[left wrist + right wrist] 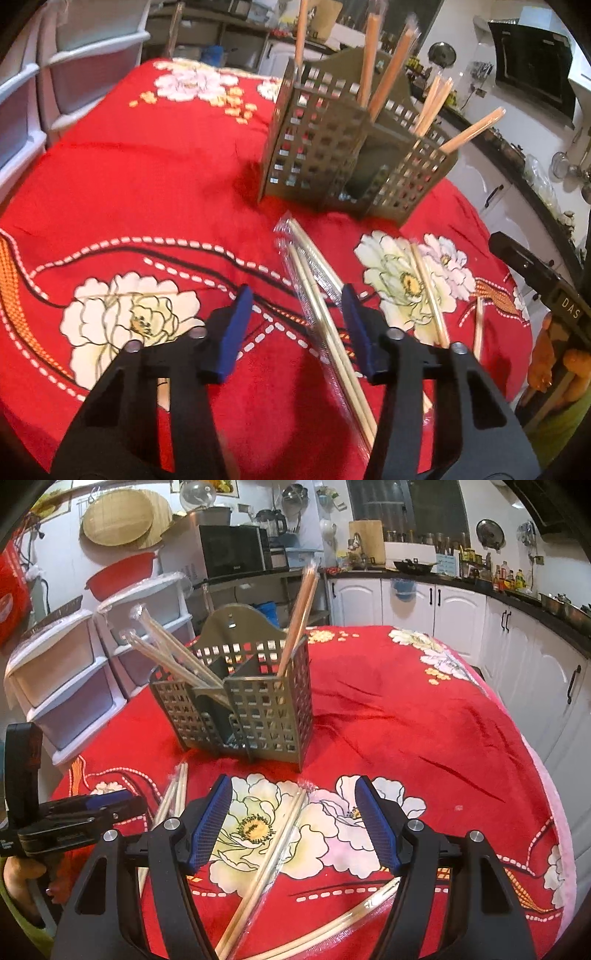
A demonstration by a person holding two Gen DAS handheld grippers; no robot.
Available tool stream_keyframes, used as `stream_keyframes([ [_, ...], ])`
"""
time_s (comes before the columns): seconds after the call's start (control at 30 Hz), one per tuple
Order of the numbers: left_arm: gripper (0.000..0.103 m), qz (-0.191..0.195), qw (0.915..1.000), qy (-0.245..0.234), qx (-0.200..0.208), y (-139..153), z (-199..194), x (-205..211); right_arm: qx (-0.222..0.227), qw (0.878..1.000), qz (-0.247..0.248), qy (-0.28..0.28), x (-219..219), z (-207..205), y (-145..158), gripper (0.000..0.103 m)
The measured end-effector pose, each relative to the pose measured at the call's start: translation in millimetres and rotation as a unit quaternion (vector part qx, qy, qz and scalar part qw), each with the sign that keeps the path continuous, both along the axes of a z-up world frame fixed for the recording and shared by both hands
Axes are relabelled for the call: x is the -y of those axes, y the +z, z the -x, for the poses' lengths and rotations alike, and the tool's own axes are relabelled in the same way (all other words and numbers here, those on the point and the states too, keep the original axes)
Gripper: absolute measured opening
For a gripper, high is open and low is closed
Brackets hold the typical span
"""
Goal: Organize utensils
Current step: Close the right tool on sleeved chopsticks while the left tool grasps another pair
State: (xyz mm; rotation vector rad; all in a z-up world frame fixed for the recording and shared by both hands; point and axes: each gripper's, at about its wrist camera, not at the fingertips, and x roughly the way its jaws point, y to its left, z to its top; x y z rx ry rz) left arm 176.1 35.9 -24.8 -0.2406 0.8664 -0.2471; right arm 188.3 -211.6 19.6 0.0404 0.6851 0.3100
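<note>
Left tool point(297, 325) gapes around wrapped chopsticks point(325, 321), seemingly untouched; right tool point(293, 819) gapes over another pair point(273, 853).

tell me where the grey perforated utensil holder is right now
The grey perforated utensil holder stands upright on the red floral tablecloth, up the table from both grippers in both wrist views, with wrapped chopsticks inside it.
</note>
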Motion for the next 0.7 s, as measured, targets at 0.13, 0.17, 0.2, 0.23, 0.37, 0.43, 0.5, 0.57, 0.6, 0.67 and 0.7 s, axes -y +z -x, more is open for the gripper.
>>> stream_keyframes([
  [0.13,0.031,0.006,0.9999,-0.005,-0.014,-8.5,-2.9,0.9,-0.016,1.0,0.002,0.003,-3.4,-8.5,-8.5,0.066],
  [0.17,0.03,0.007,0.9998,-0.006,-0.016,-10.2,-4.1,1.9,-0.019,1.0,0.003,0.005,-4.5,-9.9,-11.2,0.066],
  [0.2,0.03,0.005,0.9998,-0.008,-0.02,-12.9,-6.0,2.8,-0.022,1.0,0.005,0.007,-5.6,-12.3,-14.1,0.065],
  [0.23,0.03,0.002,0.9997,-0.009,-0.022,-14.6,-8.4,4.2,-0.027,1.0,0.009,0.008,-7.1,-15.8,-17.1,0.064],
  [0.37,0.03,-0.029,0.9993,-0.012,-0.022,-14.6,-16.6,12.8,-0.048,0.999,0.019,0.005,-11.2,-29.2,-27.4,0.06],
  [0.43,0.03,-0.041,0.9988,-0.013,-0.022,-14.9,-19.7,16.2,-0.058,0.998,0.022,0.007,-12.9,-34.7,-32.2,0.059],
  [0.5,0.03,-0.048,0.9985,-0.013,-0.022,-15.7,-24.3,17.4,-0.068,0.997,0.031,0.009,-16.1,-40.7,-37.8,0.057],
  [0.57,0.03,-0.05,0.9984,-0.012,-0.024,-15.5,-28.8,17.5,-0.079,0.996,0.039,0.013,-20.3,-46.8,-43.3,0.056],
  [0.6,0.03,-0.051,0.9983,-0.011,-0.025,-15.5,-31.4,17.1,-0.083,0.995,0.044,0.014,-22.0,-49.6,-45.7,0.055],
  [0.67,0.03,-0.05,0.9983,-0.009,-0.03,-15.7,-36.3,16.8,-0.091,0.994,0.054,0.015,-25.8,-54.7,-50.0,0.054],
  [0.7,0.03,-0.05,0.9982,-0.009,-0.032,-15.7,-38.2,17.0,-0.098,0.993,0.059,0.015,-27.6,-58.1,-52.9,0.053],
])
